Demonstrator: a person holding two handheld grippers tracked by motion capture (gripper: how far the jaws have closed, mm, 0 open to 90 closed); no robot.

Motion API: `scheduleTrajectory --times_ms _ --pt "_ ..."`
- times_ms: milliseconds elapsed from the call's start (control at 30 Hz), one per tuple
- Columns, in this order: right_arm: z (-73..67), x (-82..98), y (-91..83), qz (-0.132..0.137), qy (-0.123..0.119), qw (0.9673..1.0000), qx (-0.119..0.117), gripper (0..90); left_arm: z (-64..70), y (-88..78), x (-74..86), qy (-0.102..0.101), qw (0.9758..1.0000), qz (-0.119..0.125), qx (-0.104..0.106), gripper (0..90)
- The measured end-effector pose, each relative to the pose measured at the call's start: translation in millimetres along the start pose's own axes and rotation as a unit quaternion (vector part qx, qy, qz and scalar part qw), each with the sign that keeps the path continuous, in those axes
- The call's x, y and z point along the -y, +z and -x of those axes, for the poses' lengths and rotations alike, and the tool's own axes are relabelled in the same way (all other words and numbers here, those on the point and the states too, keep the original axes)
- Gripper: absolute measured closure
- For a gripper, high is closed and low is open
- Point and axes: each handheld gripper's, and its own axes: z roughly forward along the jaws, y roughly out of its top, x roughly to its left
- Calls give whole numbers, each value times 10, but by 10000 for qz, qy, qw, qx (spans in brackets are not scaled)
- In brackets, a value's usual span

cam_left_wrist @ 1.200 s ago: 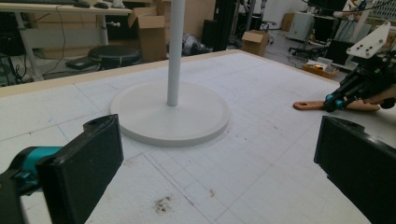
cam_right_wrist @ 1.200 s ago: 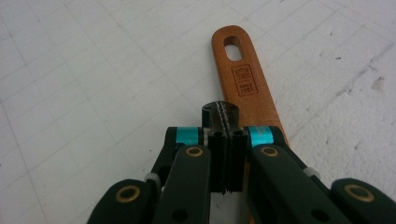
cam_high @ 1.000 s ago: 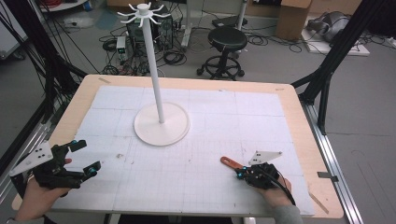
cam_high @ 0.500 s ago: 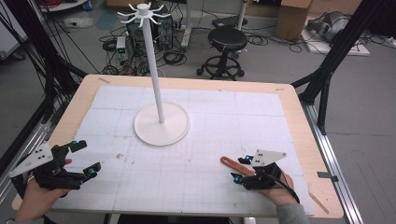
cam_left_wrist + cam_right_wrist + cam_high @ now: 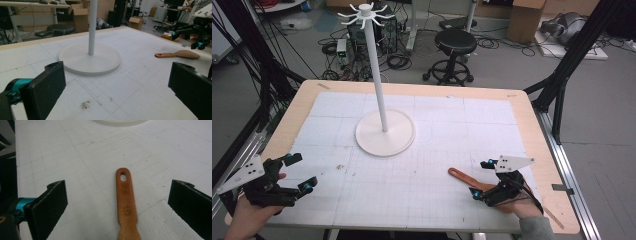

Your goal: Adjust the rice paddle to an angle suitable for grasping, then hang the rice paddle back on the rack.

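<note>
Because the white mat (image 5: pixel 422 170) is smooth, we judge the wooden spatula (image 5: pixel 126 205), lying flat near its right edge, may skid when regripped; the right gripper (image 5: pixel 484 180), jaws just opened wide, straddles its handle untouched, left gripper (image 5: pixel 299 175) wide, empty.

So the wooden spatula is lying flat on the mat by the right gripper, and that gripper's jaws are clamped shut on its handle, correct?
Not quite. The wooden spatula does lie flat on the mat by the right gripper, but the jaws are not clamped on it. They have just been opening and now stand wide apart, the handle lying between them untouched. The right gripper view shows this.
</note>
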Motion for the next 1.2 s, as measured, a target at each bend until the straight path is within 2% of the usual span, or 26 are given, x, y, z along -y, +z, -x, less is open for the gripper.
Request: scheduleTrajectory --times_ms 100,167,267,467,600,733,833,1000,1200 --pt "26 6 -18 32 97 9999 17 20 1 -50 -13 -15 10000 67 -57 18" --pt "44 21 -1 -122 174 9997 -106 49 0 -77 -7 -23 9999 78 -73 18" --pt "65 42 46 -343 207 9991 -159 49 -4 -115 6 -45 9999 67 -116 18" --pt "91 -20 74 -454 211 9987 -23 57 1 -180 15 -71 9998 87 -170 18" --pt "108 -28 111 -620 147 9978 -202 152 -6 -226 19 -86 9996 96 -236 18" --pt "133 -13 135 -801 188 9965 -145 153 -7 -243 23 -92 9995 97 -271 18" --pt "131 -17 143 -816 209 9964 -111 160 1 -236 28 -80 9996 67 -248 18" --pt "103 -23 179 -985 102 9951 -26 164 -12 -240 26 -116 9996 111 -242 18" --pt "81 -23 195 -1118 21 9937 45 226 -13 -241 35 -125 9996 86 -237 18"
